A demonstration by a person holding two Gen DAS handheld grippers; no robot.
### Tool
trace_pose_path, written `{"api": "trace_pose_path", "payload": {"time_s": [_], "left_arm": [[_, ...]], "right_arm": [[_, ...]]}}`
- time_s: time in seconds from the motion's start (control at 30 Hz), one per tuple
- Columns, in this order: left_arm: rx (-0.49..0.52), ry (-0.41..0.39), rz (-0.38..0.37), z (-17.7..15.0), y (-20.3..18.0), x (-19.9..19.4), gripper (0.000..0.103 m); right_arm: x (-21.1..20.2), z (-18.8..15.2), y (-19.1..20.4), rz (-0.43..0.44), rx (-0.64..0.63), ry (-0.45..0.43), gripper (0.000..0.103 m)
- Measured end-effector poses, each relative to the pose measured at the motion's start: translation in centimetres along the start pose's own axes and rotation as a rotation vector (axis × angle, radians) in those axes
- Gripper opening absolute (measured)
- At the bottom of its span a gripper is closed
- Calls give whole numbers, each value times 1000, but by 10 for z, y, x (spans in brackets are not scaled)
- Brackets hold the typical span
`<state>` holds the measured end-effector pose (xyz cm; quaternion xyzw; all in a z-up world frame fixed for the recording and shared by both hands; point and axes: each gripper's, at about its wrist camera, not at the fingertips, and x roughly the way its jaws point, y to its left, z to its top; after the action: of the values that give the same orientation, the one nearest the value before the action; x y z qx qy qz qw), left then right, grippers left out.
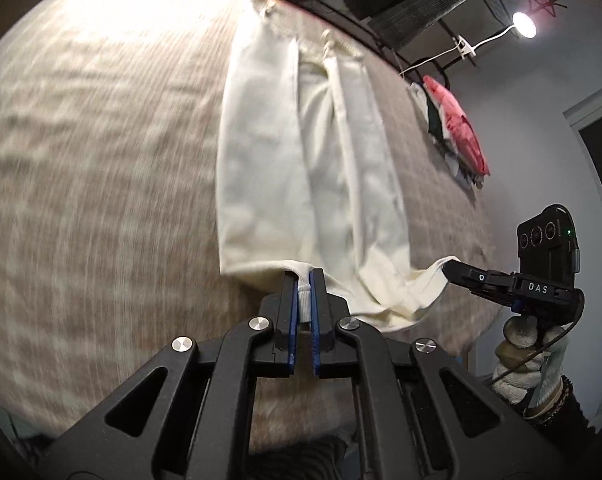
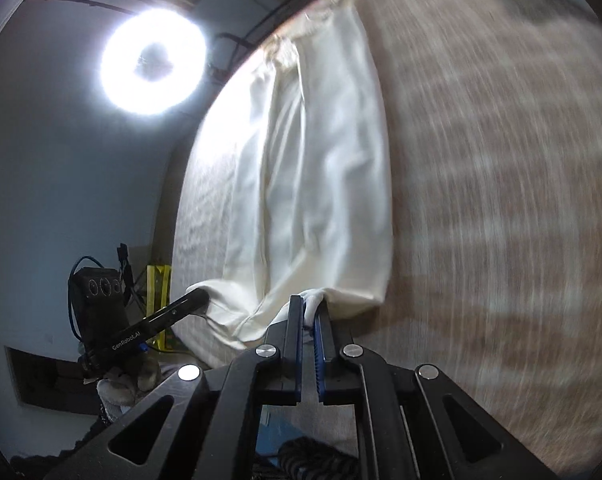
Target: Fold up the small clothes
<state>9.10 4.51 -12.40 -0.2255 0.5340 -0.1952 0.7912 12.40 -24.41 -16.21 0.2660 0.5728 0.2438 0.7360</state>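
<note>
A cream-white garment (image 1: 285,168) lies stretched lengthwise on a beige textured bed surface (image 1: 101,160); it looks like small trousers with a drawstring at the far end. My left gripper (image 1: 304,280) is shut on the near hem's left part. My right gripper (image 1: 447,270) shows at the right, shut on the hem's other corner. In the right wrist view the garment (image 2: 321,160) runs away from my right gripper (image 2: 310,306), which is shut on the hem. The left gripper (image 2: 199,298) pinches the hem's left corner there.
A pile of red and dark clothes (image 1: 457,128) lies at the bed's far right edge. A lamp (image 1: 523,24) and a bright ring light (image 2: 153,60) stand beyond the bed. The bed edge is close below both grippers.
</note>
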Motion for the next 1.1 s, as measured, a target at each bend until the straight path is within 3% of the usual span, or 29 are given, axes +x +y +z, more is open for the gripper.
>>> {"api": "trace_pose_path", "payload": {"time_s": [0.23, 0.47, 0.73, 0.83, 0.93, 1.1], "left_arm": [[27, -30, 24, 45, -9, 9, 3], [2, -46, 55, 81, 2, 22, 3], [-61, -19, 68, 92, 14, 44, 3], [-72, -27, 72, 95, 15, 40, 9], [-50, -78, 88, 94, 13, 27, 28], [6, -102, 88, 87, 7, 14, 30]], "right_arm": [[-11, 45, 2, -2, 16, -76, 2], [6, 78, 3, -19, 20, -103, 2], [26, 93, -9, -49, 50, -87, 2], [27, 96, -4, -66, 21, -89, 8], [20, 97, 2, -118, -14, -117, 35], [13, 94, 10, -139, -76, -142, 32]]}}
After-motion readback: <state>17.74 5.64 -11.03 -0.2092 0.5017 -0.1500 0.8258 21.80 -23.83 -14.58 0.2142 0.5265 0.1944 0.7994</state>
